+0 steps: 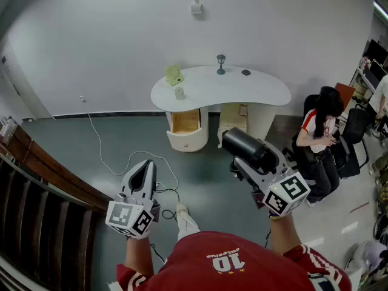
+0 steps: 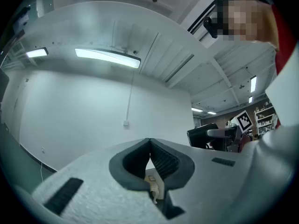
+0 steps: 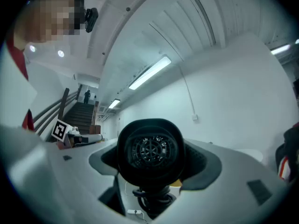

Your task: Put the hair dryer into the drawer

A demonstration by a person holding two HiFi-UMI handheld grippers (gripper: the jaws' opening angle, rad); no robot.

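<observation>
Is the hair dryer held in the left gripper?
No, the left gripper is shut on nothing; the black hair dryer sits clamped in the right gripper.

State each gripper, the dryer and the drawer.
drawer: open, pulled out under the white table.
dryer: held in the air, not yet in the drawer.
right gripper: shut on the dryer.
left gripper: shut, empty.

The only thing I can read is a white "10" on the person's red shirt (image 1: 233, 264), behind and between the left gripper (image 1: 145, 167) and the right gripper (image 1: 247, 156). Small lettering beside that number is too fine to read. The marker cubes (image 1: 129, 218) carry only black-and-white square patterns.
</observation>
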